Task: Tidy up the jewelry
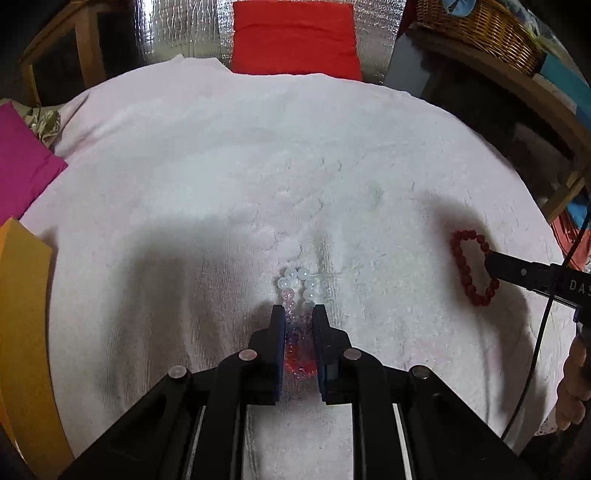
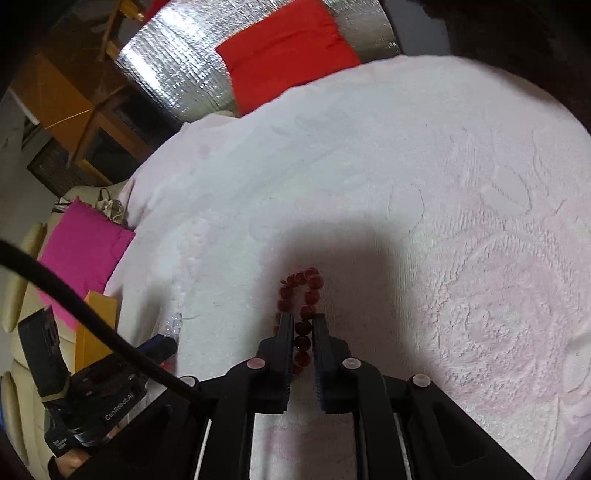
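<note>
A clear-to-red crystal bead bracelet [image 1: 300, 295] lies on the white towel [image 1: 258, 166], squeezed between the fingers of my left gripper [image 1: 299, 312], which is shut on it. A dark red bead bracelet [image 1: 471, 267] lies to the right, with my right gripper's finger [image 1: 517, 271] at it. In the right wrist view, my right gripper [image 2: 302, 320] is shut on one side of the dark red bracelet [image 2: 301, 291]; its other side lies outside the left finger. The left gripper [image 2: 159, 345] and clear beads [image 2: 173, 323] show at lower left.
A red cushion [image 1: 295, 37] lies at the towel's far edge, a magenta cushion [image 1: 22, 162] and an orange box [image 1: 26, 314] at the left. A wicker basket [image 1: 480, 29] sits on a wooden shelf at the right. A black cable [image 2: 92, 317] crosses the right wrist view.
</note>
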The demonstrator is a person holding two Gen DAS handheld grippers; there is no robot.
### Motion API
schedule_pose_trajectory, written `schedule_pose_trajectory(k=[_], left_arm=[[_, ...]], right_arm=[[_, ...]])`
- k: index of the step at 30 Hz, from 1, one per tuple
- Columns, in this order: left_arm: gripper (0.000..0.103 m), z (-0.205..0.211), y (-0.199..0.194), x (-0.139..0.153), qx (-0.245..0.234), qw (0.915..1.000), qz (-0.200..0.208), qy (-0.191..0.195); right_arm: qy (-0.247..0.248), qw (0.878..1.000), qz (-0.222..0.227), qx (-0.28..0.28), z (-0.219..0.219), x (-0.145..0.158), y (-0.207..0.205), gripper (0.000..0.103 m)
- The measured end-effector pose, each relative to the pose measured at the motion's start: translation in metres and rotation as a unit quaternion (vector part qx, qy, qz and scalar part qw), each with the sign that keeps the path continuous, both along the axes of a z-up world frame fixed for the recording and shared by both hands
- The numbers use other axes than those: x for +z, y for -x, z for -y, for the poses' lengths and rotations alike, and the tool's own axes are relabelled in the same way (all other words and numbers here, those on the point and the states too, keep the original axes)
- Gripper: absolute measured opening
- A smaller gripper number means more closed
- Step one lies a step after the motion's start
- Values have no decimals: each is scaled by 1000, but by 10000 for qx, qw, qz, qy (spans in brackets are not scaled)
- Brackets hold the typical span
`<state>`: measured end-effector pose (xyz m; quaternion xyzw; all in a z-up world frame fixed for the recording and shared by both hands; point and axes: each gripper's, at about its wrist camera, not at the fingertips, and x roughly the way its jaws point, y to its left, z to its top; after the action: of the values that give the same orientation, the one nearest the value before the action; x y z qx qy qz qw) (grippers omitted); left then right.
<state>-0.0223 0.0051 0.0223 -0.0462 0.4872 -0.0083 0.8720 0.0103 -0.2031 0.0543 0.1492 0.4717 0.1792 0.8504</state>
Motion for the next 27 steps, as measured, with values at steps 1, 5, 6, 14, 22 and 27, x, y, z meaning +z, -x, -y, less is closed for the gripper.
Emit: schedule_pose_trajectory(k=[1,5,6,14,22,27], left_arm=[[15,0,-2,-1,-19,10000,-15,7],[29,4,-8,-2,-64,9999,-61,-105],[44,6,-9,-2,-44,9998,-66,-190],[63,12,-7,10,71,9970,108,-762],[64,-8,-1,29,221,9971,357,-638],[64,-24,8,30,436,9965,403,-590]], right_arm=[[42,10000,-72,-53,0,-2,-2,14],[207,9996,-141,-110,-4,-6,-7,16],[244,9995,-132,-116,-5,-6,-5,18],[461,9987,-14,-239,-6,3,-4,28],[707,9973,74,-157,-6,2,-4,28],[601,9980,-29,-178,-2,-2,-6,28]])
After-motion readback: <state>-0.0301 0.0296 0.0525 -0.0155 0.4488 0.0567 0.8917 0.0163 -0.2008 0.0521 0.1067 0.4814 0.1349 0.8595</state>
